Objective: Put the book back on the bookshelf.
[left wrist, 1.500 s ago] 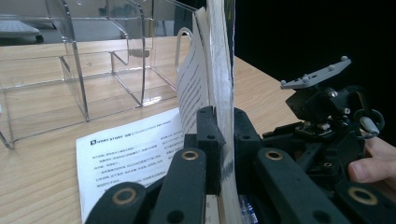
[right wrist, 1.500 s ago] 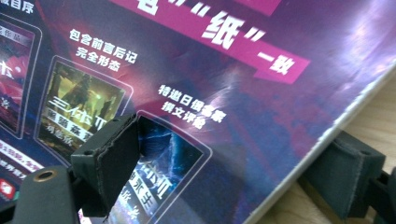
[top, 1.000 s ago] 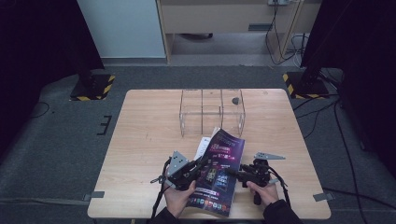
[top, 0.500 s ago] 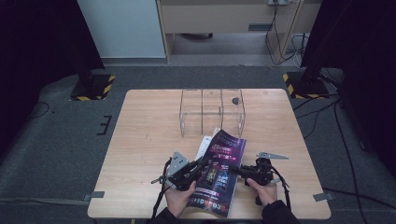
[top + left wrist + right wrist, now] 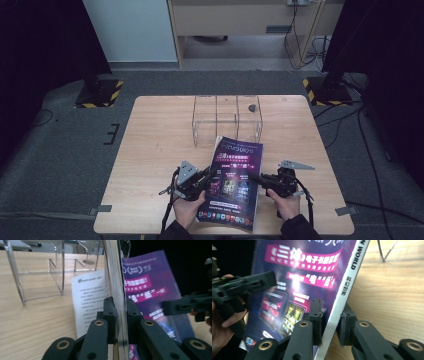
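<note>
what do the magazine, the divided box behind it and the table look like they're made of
Magazine: paper with a glossy cover, judging by the glare on its purple face and the stacked page edges visible in the left gripper view.
Divided box: clear rigid plastic, probably acrylic; the tabletop shows straight through its walls.
Table: light wood or a wood-look laminate, matte, with visible grain lines.

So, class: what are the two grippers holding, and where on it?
A purple magazine: the left gripper clamps its open page edge, and the right gripper, jaws just closing, grips the spine edge.
</note>
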`<state>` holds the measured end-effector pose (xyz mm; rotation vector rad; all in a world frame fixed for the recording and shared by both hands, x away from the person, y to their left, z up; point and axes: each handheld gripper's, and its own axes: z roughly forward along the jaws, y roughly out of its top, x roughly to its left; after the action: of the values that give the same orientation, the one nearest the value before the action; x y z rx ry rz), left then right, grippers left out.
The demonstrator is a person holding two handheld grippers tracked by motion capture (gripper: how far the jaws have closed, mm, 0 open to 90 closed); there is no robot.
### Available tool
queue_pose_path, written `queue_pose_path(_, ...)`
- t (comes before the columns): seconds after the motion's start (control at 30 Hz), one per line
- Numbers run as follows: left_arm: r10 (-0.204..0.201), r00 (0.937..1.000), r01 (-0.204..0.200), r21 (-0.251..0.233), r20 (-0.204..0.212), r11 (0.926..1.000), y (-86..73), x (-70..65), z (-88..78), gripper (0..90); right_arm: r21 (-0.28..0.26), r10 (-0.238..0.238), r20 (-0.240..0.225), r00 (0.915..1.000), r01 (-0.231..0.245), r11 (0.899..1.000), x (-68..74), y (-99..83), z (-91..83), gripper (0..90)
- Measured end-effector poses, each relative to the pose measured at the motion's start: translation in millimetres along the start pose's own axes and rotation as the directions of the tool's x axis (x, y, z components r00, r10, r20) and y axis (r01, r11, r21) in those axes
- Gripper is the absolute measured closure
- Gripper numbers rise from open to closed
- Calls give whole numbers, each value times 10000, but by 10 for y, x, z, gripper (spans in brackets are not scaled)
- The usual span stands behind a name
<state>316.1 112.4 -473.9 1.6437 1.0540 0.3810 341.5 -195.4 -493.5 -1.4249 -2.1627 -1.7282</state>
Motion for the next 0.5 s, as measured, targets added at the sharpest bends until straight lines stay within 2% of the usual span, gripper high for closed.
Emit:
queue_pose_path(0.03, -124, 9999, 124, 77, 78, 9999, -18, 30, 5, 800, -66, -126, -4, 9999, 126, 9999, 13, 28, -34, 787)
queue_pose_path(0.17, -136, 9999, 135, 142, 93, 9998, -42, 49, 24, 776, -197, -349, 43, 9994, 350, 9992, 52, 81, -87, 805)
queue_pose_path(0.5, -548, 9982, 533, 568, 239, 9970, -111, 167, 73, 666, -361, -591, 14, 9982, 592, 9976, 97, 156, -152, 828)
